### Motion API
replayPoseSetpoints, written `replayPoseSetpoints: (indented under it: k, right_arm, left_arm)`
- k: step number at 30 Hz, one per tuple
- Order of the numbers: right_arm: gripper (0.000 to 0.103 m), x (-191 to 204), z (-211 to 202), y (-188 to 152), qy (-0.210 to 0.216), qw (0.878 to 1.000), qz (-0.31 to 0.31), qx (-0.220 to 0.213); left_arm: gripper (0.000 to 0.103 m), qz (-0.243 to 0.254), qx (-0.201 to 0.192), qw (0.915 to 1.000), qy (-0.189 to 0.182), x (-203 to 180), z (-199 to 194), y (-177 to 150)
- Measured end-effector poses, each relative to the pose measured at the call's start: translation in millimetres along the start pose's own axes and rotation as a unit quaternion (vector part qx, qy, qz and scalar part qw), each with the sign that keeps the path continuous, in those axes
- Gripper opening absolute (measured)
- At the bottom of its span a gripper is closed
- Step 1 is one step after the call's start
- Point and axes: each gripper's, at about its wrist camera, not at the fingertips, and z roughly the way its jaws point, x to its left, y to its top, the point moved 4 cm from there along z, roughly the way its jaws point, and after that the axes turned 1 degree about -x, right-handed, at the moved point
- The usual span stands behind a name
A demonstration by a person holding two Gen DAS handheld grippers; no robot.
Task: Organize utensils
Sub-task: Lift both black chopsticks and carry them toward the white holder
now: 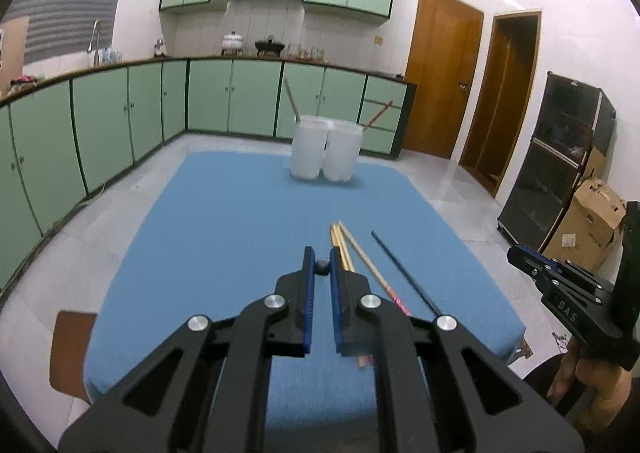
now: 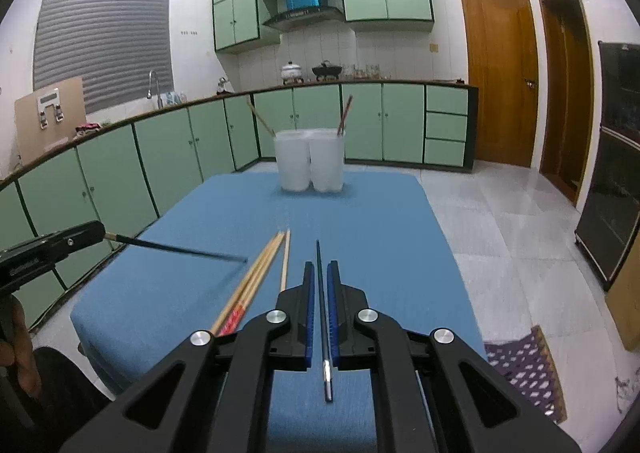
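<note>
My left gripper (image 1: 321, 253) is shut on the end of a black chopstick (image 1: 322, 267). In the right wrist view that chopstick (image 2: 180, 251) sticks out from the left gripper (image 2: 102, 231) above the blue cloth. My right gripper (image 2: 319, 267) is shut and raised. A second black chopstick (image 2: 322, 313) shows thin through its slot without touching the pads. In the left wrist view it (image 1: 404, 269) lies on the cloth, apart from the right gripper (image 1: 511, 253). Three wooden chopsticks (image 2: 256, 277) lie beside it. Two white cups (image 1: 306, 153) (image 1: 340, 155) at the far end each hold one chopstick.
The blue-covered table (image 1: 220, 233) stands on a tiled floor, with green cabinets to the left and behind. A brown chair seat (image 1: 72, 349) is at the near left corner. A cardboard box (image 1: 592, 225) and a black cabinet (image 1: 560, 157) stand to the right. A patterned rug (image 2: 528, 369) lies near right.
</note>
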Motion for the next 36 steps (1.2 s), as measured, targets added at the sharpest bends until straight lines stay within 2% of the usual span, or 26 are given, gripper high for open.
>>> replayPoseSetpoints:
  k: [4, 12, 20, 24, 26, 28, 31, 36]
  right_arm:
    - [0.006, -6.0, 7.6, -9.2, 0.008, 1.0, 0.013, 0.014]
    - [0.011, -5.9, 35.3, -92.6, 0.011, 0.995, 0.013, 0.099]
    - [0.016, -8.2, 52.5, -111.5, 0.01, 0.992, 0.008, 0.127]
    - [0.014, -5.6, 55.4, -110.5, 0.008, 0.992, -0.006, 0.126]
    - [0.006, -4.5, 54.5, -109.9, 0.011, 0.991, -0.005, 0.13]
    - [0.006, -6.3, 49.3, -108.4, 0.012, 0.992, 0.0, 0.129]
    - [0.006, -5.0, 37.6, -93.4, 0.015, 0.994, 0.007, 0.111]
    - [0.006, -5.2, 13.8, -49.3, 0.02, 0.997, 0.018, 0.068]
  left_arm:
    - [0.006, 0.005, -0.013, 0.9999, 0.0, -1.5, -5.2, 11.1]
    - [0.006, 0.005, -0.011, 0.9999, -0.003, -0.2, -0.7, 12.0]
    - [0.006, 0.012, -0.011, 0.9999, -0.004, 0.0, 3.2, 20.6]
    - [0.006, 0.012, -0.007, 0.9999, -0.005, -1.7, 4.5, 16.9]
    - [0.006, 0.011, -0.005, 0.9999, -0.004, -1.2, 4.2, 16.8]
    - [0.006, 0.008, -0.005, 0.9999, -0.004, 0.5, 4.1, 19.4]
    - [0.006, 0.009, -0.005, 0.9999, -0.004, 2.2, 2.1, 22.1]
    - [0.006, 0.011, -0.008, 0.9999, -0.005, 3.8, 0.4, 26.7]
